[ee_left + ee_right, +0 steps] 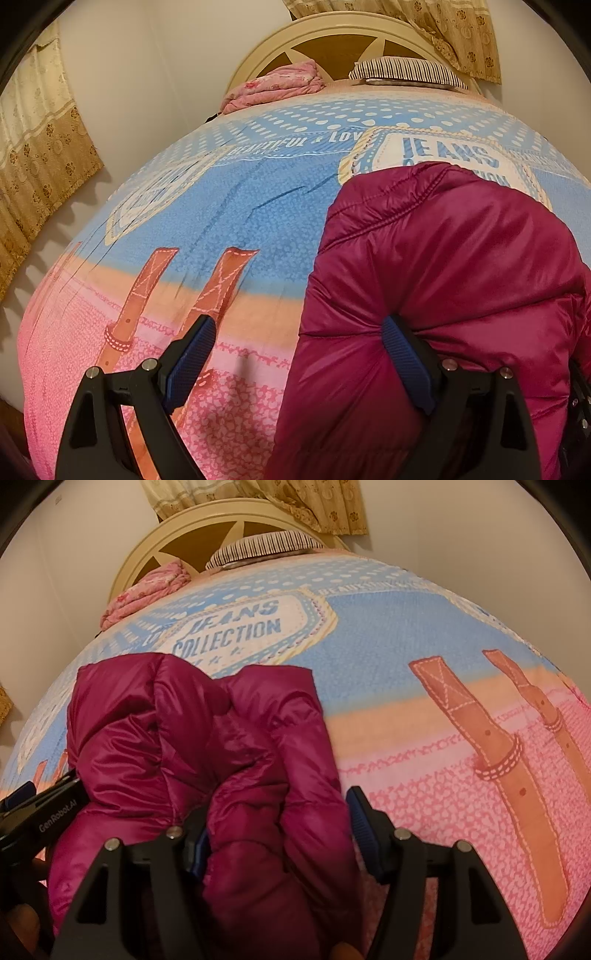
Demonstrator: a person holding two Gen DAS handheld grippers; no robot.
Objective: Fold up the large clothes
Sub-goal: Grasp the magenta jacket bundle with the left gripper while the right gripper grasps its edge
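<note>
Bed [207, 221] with printed cover in blue, orange and pink, lettered "JEANS COLLECTION". Cream arched headboard [295, 33] at far end. Striped pillow [406, 70] and crumpled pink floral bedding [277, 83] before it. Beige patterned curtains [40, 147] along pale walls.

From my remote station: the magenta quilted puffer jacket [443, 258] shows a glossy, slippery synthetic shell with stitched seams, lying on a matt printed cotton-like bedspread in blue, pink and orange [221, 221]. My left gripper [299, 354] and right gripper [277, 823] are matt black plastic with ribbed blue rubbery pads and shiny metal screw heads. The cream curved headboard [332, 33] looks smoothly painted
</note>
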